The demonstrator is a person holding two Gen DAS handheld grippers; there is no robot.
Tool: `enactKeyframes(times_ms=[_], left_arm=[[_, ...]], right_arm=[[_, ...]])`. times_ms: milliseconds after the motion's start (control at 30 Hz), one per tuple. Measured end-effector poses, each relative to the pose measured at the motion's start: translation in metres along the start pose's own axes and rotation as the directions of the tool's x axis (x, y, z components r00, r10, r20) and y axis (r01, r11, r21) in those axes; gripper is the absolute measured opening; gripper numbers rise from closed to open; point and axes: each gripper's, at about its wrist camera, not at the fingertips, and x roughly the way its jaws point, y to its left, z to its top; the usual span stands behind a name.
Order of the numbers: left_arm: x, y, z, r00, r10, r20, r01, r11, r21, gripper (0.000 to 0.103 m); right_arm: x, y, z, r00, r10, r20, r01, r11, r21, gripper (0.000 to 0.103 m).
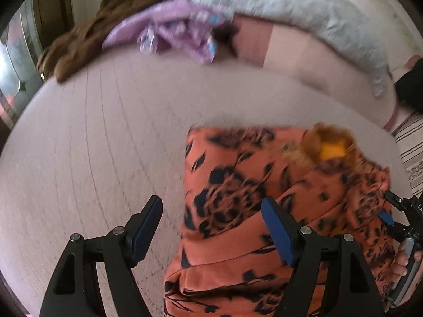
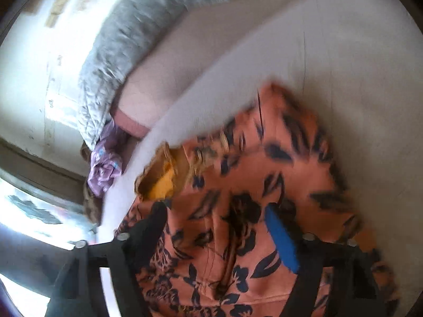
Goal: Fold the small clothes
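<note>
Hovering with both pairs of fingers spread wide and empty: left gripper (image 1: 211,220) and right gripper (image 2: 218,222) over the orange floral garment (image 1: 238,211), partly folded on the pale bed (image 1: 92,132). Best pinched at matching edges, drawn over evenly.

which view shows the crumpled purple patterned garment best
The left wrist view: the crumpled purple patterned garment lies in open sight at the far edge of the pale pink bed surface, though blurred. The right wrist view shows it smaller, near the left edge.
</note>
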Motion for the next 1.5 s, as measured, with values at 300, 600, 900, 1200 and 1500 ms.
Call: enactKeyframes(times_ms=[300, 600, 900, 1200, 1500], left_arm=[[0.014, 0.002, -0.013, 0.998, 0.058, -0.029, -0.057, 0.998, 0.015, 0.078], [0.017, -0.013, -0.017, 0.993, 0.109, -0.045, -0.105, 0.992, 0.073, 0.078], [0.019, -0.027, -0.020, 0.972, 0.234, -0.001, -0.231, 0.959, 0.167, 0.078], [-0.013, -0.052, -0.025, 0.995, 0.051, 0.085, -0.069, 0.974, 0.216, 0.077], [0.009, -0.061, -0.044, 0.993, 0.100, -0.065, -0.067, 0.919, 0.389, 0.077]], right_arm=[[0.008, 0.046, -0.023, 0.997, -0.036, 0.063, 0.050, 0.970, -0.240, 0.017], [-0.050, 0.060, -0.005, 0.918, -0.252, 0.307, 0.341, 0.898, -0.279, 0.021], [-0.071, 0.025, 0.019, 0.878, -0.328, 0.349, 0.381, 0.920, -0.095, 0.024], [-0.025, 0.094, -0.016, 0.998, 0.047, 0.049, -0.024, 0.920, -0.391, 0.027], [0.052, 0.090, -0.062, 0.891, -0.206, -0.404, -0.024, 0.868, -0.496, 0.027]])
